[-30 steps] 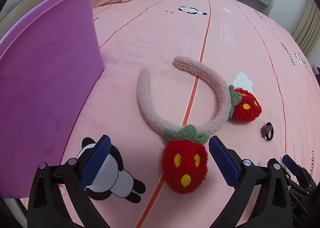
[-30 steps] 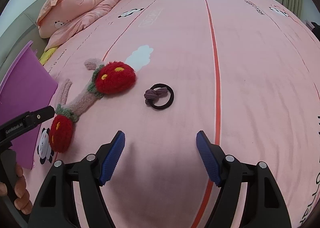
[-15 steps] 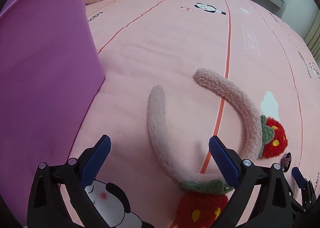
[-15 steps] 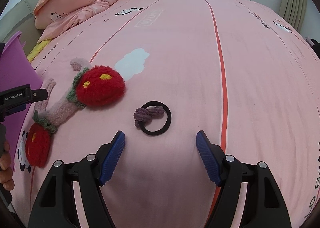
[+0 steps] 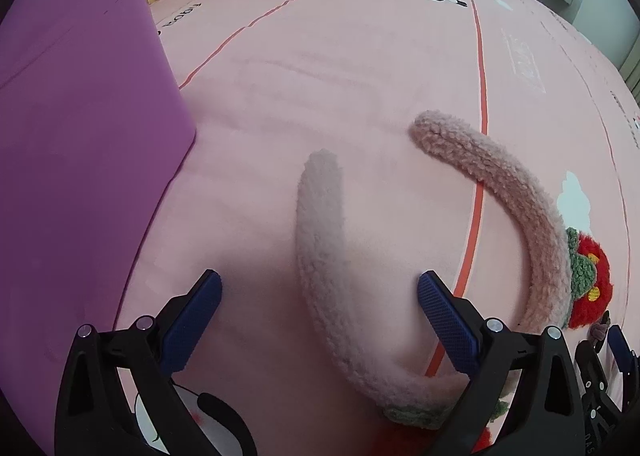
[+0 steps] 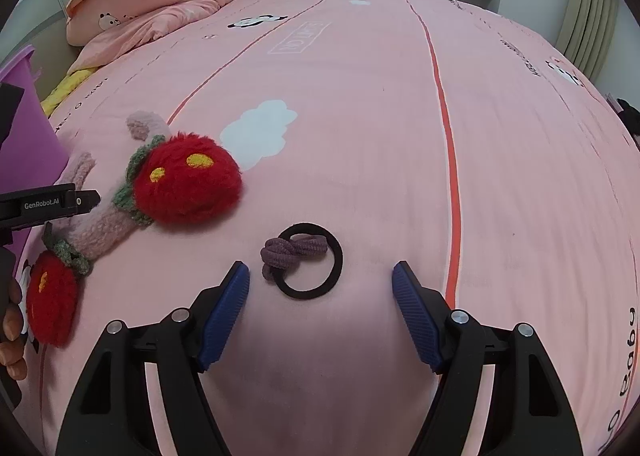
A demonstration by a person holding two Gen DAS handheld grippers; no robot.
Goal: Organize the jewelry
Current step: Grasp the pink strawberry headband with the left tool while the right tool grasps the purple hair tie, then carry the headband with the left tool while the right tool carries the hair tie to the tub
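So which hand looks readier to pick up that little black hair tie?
The right. Its tongs are open, and the hair tie lies just ahead of their gap on the bedspread. The left tongs are straddling the fuzzy headband instead.

Both my wrist cameras look steeply down, close over the bed [image 5: 360, 67], sharing the headband [image 5: 320, 256] between them.

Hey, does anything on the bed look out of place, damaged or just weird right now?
Nothing looks damaged. The fuzzy strawberry headband and the black hair tie with its purple knot lie loose on the pink bedsheet, outside the purple bin, so they are simply not yet put away.
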